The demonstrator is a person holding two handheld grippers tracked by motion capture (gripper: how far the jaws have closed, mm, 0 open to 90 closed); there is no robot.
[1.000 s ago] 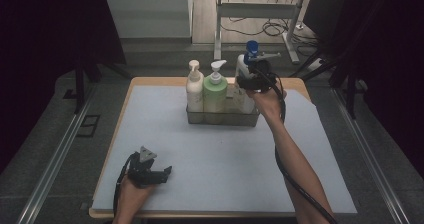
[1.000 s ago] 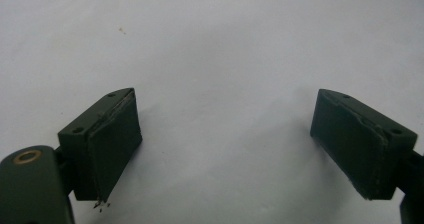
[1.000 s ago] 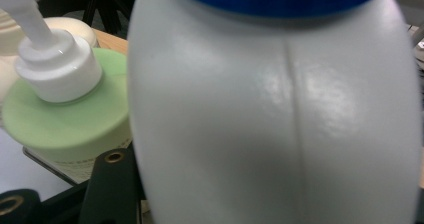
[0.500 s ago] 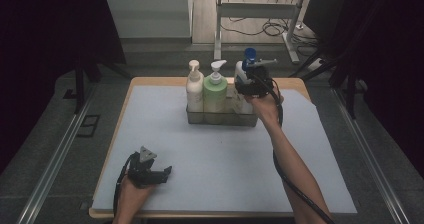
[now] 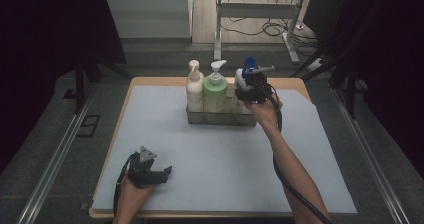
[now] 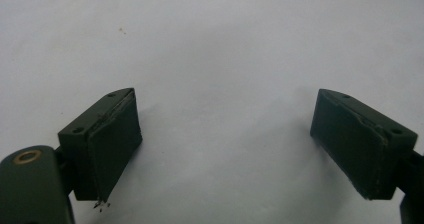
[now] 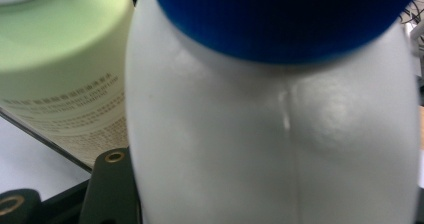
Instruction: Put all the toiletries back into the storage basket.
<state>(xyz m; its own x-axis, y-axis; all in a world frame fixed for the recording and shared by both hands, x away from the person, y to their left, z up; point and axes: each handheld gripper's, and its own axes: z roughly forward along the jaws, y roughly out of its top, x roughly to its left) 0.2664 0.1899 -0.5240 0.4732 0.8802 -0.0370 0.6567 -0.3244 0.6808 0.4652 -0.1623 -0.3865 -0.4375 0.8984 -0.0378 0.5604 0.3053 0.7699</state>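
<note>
The right hand-held gripper grips a white bottle with a blue cap at the end of a rack, just beside a green bottle. The left hand-held gripper rests open on the worktop. A tilted bottle could catch the rack's rim or knock its neighbour.

A pale blue mat covers the wooden bench. Toward its far edge stand 2 pump bottles, 1 cream and 1 green, in what looks like a clear tray. Cables lie on the floor beyond.
</note>
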